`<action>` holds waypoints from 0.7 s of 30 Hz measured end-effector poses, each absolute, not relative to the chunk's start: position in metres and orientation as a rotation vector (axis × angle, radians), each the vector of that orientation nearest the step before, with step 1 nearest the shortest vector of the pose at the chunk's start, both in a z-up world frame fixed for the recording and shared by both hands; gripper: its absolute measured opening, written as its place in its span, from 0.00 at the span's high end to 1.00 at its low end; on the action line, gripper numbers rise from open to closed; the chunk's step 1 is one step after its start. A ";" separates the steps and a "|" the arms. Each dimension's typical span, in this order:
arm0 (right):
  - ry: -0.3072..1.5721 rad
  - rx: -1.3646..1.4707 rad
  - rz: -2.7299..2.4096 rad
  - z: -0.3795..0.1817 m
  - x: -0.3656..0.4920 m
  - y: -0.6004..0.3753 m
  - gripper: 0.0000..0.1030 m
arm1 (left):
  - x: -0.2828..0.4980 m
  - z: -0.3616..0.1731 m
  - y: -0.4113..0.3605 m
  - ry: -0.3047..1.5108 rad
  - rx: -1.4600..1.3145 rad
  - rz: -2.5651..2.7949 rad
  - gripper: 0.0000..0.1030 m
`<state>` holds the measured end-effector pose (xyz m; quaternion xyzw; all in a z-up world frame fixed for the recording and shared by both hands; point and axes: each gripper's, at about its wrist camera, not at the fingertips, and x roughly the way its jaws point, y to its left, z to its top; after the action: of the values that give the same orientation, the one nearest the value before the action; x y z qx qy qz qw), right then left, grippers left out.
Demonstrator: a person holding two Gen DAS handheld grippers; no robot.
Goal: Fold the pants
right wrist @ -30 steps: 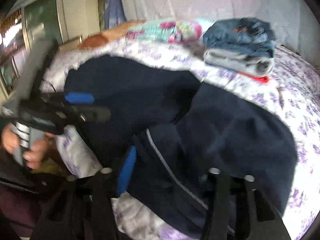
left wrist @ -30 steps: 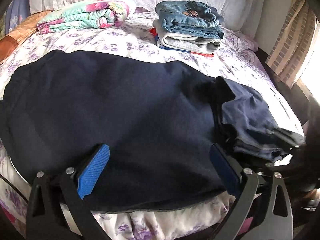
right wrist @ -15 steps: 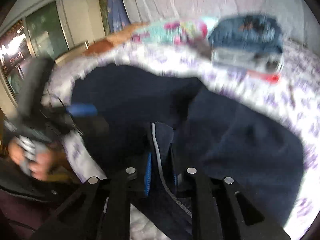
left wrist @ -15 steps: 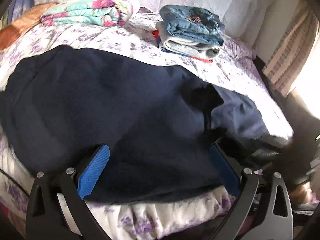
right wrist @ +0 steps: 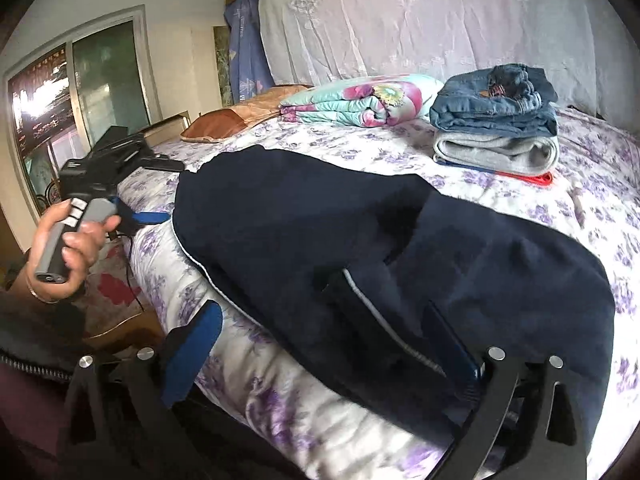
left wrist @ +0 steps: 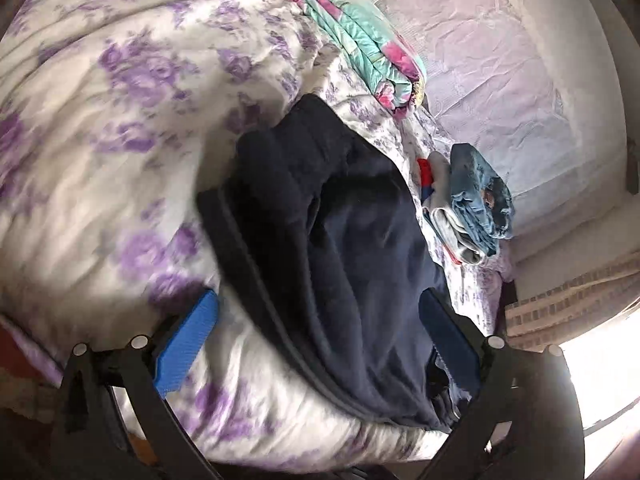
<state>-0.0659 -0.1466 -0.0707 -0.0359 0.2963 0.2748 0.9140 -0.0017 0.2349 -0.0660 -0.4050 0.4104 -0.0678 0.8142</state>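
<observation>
Dark navy pants point(right wrist: 320, 240) with a thin pale side stripe lie spread across the near edge of the bed point(right wrist: 400, 152), one part folded over on the right. They also show in the left wrist view point(left wrist: 340, 240). My right gripper point(right wrist: 320, 344) is open, its blue pads either side of the pants' near edge, holding nothing. My left gripper point(left wrist: 320, 324) is open and empty, tilted, over the pants' left end. It also shows in the right wrist view point(right wrist: 132, 184), held by a hand at the bed's left side.
A stack of folded jeans and grey clothes point(right wrist: 496, 120) and a folded floral blanket point(right wrist: 356, 100) sit at the back of the bed. An orange pillow point(right wrist: 232, 120) lies back left. A sliding glass door point(right wrist: 80, 100) is on the left.
My right gripper was shut on the pants' edge half a second ago and has opened, letting the cloth drop. My left gripper has swung left and tilted, away from the middle of the pants.
</observation>
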 end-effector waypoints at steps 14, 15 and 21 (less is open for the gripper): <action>0.735 0.273 0.641 -0.086 -0.055 -0.204 0.76 | 0.023 -0.060 0.213 0.876 -0.826 -0.166 0.43; 0.729 0.280 0.636 -0.086 -0.055 -0.207 0.75 | 0.022 -0.064 0.216 0.882 -0.848 -0.162 0.43; 0.702 0.273 0.632 -0.085 -0.063 -0.211 0.65 | 0.011 -0.077 0.229 0.879 -0.960 -0.139 0.25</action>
<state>-0.0626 -0.2112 -0.0854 0.1311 0.3369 0.3035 0.8816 0.0111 0.2291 -0.0769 -0.4464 0.4089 -0.0648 0.7933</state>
